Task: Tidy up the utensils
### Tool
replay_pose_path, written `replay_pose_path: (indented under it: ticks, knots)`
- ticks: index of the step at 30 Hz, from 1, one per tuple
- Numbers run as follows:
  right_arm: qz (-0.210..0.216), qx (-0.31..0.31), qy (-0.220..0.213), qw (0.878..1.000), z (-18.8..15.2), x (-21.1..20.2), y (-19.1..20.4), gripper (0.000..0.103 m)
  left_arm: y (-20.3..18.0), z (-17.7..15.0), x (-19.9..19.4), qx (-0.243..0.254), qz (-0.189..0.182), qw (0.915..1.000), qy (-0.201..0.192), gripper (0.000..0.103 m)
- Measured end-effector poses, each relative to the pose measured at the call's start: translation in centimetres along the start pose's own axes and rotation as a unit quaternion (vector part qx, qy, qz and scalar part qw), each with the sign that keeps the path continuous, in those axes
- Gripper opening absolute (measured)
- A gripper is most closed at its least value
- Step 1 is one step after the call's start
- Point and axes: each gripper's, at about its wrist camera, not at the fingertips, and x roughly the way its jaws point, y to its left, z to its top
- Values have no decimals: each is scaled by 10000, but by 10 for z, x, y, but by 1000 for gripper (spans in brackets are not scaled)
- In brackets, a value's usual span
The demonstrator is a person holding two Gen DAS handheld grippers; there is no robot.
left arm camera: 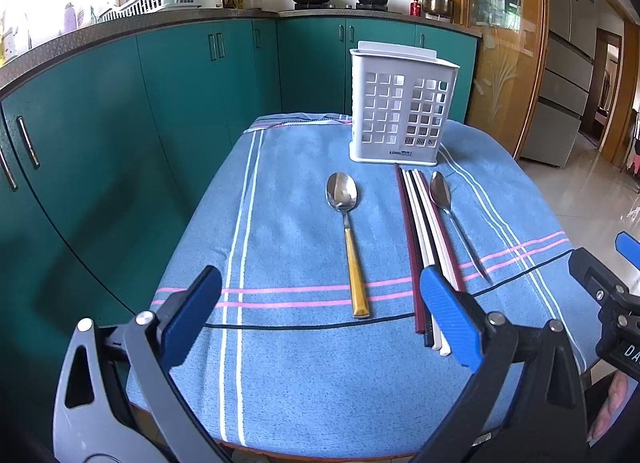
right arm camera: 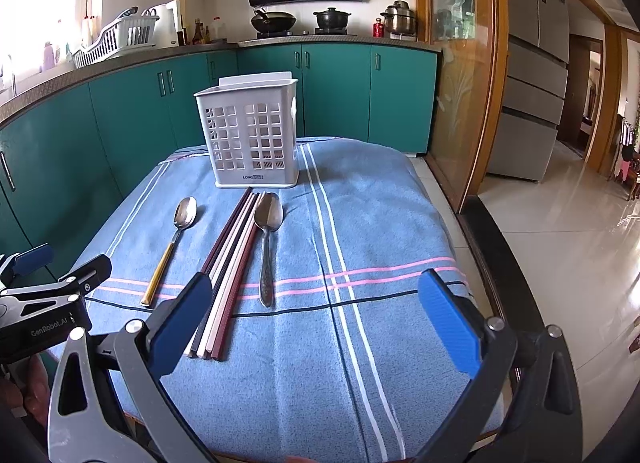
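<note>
Your left gripper [left arm camera: 320, 295] hangs over the near edge of the table [left arm camera: 168, 407] with its blue pads spread wide and nothing between them. Your right gripper [right arm camera: 316, 299] sits the same way just to its right, jaws fully apart and empty.

On the blue striped cloth [left arm camera: 288, 375] that covers the table, the utensils lie in a row with their handles toward you. The spoon with the yellow handle [left arm camera: 349, 239] lies farthest left, apart from the others. To its right is a tight bundle of chopsticks [left arm camera: 422, 247] in dark red, white and black, side by side and touching. Just to the right of them lies the all-metal spoon [left arm camera: 450, 211], its bowl close beside the chopstick tips.

The white perforated utensil holder [left arm camera: 402, 107] stands upright at the far side of the cloth, directly behind the far ends of the chopsticks. In the right wrist view its open top shows no utensils sticking out.

In the left wrist view the right pad of your left gripper overlaps the near ends of the chopsticks; whether it touches them you cannot tell.
</note>
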Motion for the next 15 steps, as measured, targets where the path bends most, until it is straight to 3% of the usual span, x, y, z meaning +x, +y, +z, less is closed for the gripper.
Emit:
replay_pose_path:
  ticks: [15]
  knots:
    - [132,-21,168,9998,-1,5,2,100,1,-2,7,-10,-84,9999,99,98]
